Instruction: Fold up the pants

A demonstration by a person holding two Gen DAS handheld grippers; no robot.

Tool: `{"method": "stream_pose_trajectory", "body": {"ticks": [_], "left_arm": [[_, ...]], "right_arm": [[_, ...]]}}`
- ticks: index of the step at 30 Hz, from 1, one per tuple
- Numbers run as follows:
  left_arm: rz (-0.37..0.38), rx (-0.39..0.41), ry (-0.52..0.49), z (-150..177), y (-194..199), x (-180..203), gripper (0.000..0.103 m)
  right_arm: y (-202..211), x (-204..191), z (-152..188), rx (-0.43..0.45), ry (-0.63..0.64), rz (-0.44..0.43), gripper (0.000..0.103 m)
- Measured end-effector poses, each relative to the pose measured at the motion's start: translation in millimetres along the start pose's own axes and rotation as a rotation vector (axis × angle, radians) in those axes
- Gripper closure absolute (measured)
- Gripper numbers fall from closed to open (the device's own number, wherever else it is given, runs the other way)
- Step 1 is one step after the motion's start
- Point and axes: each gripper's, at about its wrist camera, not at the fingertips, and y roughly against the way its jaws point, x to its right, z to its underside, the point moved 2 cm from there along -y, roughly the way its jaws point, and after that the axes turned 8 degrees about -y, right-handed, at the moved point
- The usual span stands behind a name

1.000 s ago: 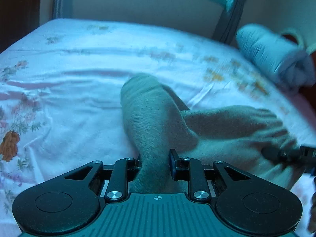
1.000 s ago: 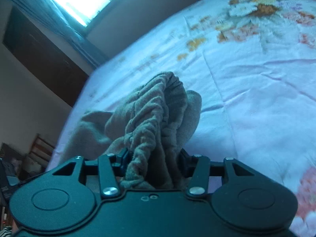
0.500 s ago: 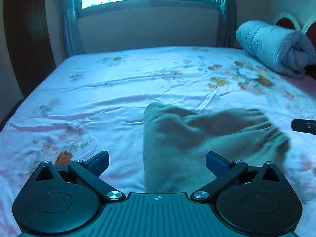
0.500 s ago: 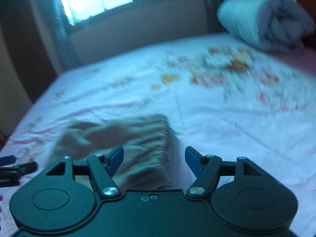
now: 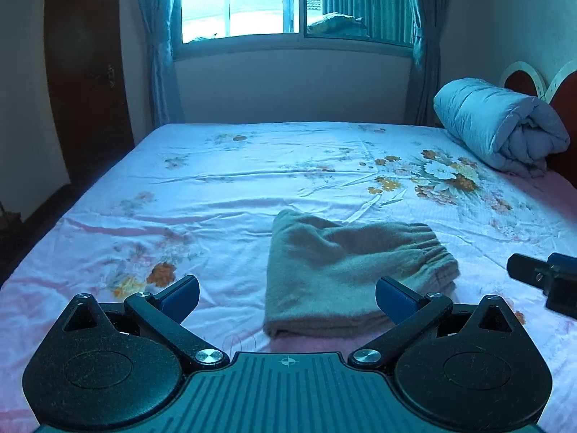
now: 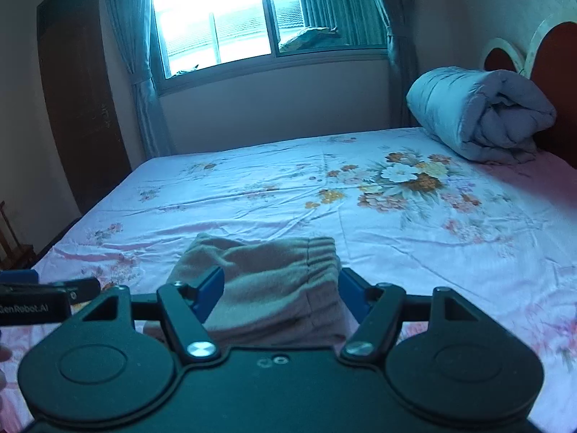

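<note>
The grey-brown pants [image 5: 346, 270] lie folded into a compact bundle on the floral bed sheet [image 5: 234, 187], with the elastic waistband at the right. My left gripper [image 5: 286, 297] is open and empty, raised above the near edge of the pants. My right gripper [image 6: 281, 290] is open and empty, just above the bundle [image 6: 267, 281]. The right gripper's tip [image 5: 541, 281] shows at the right edge of the left wrist view, and the left gripper's body [image 6: 39, 296] at the left edge of the right wrist view.
A rolled grey-blue duvet [image 5: 501, 122] lies at the far right by the red headboard [image 6: 555, 72]. A window with curtains [image 5: 288, 3] is behind the bed. A dark wooden wardrobe [image 5: 86, 72] stands at the left.
Both grippers have let go of the pants and opened. They have pulled back and up, and the pants now lie folded on the sheet.
</note>
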Motion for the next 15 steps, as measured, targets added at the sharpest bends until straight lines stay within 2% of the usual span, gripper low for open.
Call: {"method": "stream_pose_trajectory", "body": {"ticks": [3, 7, 15], "left_arm": [[0.007, 0.011, 0.022, 4, 17, -3, 0.000], [-0.026, 0.024, 0.016, 6, 29, -4, 0.000], [-0.037, 0.030, 0.020, 4, 36, -6, 0.000]], "right_arm": [[11, -5, 7, 0.018, 0.029, 0.017, 0.040], [26, -9, 7, 0.032, 0.009, 0.002, 0.040], [38, -12, 4, 0.055, 0.007, 0.004, 0.039]]}}
